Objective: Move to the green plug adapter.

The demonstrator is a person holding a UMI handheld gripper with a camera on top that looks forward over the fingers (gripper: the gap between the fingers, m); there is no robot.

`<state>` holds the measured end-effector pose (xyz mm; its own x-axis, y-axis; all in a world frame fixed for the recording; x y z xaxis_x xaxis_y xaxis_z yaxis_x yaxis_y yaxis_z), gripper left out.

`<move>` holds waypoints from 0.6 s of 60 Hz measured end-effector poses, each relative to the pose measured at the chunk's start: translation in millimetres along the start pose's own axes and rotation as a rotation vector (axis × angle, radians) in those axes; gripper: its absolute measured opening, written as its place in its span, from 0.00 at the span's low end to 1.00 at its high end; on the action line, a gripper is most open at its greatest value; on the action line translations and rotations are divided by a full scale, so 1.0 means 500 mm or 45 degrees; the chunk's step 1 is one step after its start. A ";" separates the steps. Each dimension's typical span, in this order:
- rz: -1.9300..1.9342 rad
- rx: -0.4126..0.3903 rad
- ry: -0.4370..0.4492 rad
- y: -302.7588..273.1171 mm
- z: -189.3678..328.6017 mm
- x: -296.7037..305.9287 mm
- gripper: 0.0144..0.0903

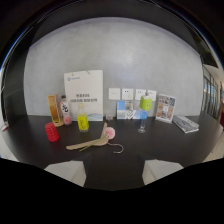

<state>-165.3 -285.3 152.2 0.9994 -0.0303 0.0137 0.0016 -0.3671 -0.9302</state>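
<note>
I'm holding the hand-held gripper (112, 175) low over the dark counter (165, 145), fingers (65, 172) spread wide, nothing between them. Green plug adapter (145, 103) is sitting on the wall sockets (128, 94) well beyond the fingers, above a small glass (142, 127). Wooden hanger (95, 142) is lying just ahead of the fingers. Red ridged thing (51, 132), yellow bottle (83, 121) and white paper bag (83, 95) are standing further back, booklet (185, 123) off to the side.
</note>
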 end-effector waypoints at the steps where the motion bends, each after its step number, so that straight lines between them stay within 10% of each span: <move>1: 0.000 -0.001 0.000 0.001 -0.001 0.000 0.94; 36: -0.014 -0.047 0.194 0.039 0.007 0.158 0.94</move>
<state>-86.2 -291.4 133.8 0.9828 -0.1658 0.0818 0.0083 -0.4022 -0.9155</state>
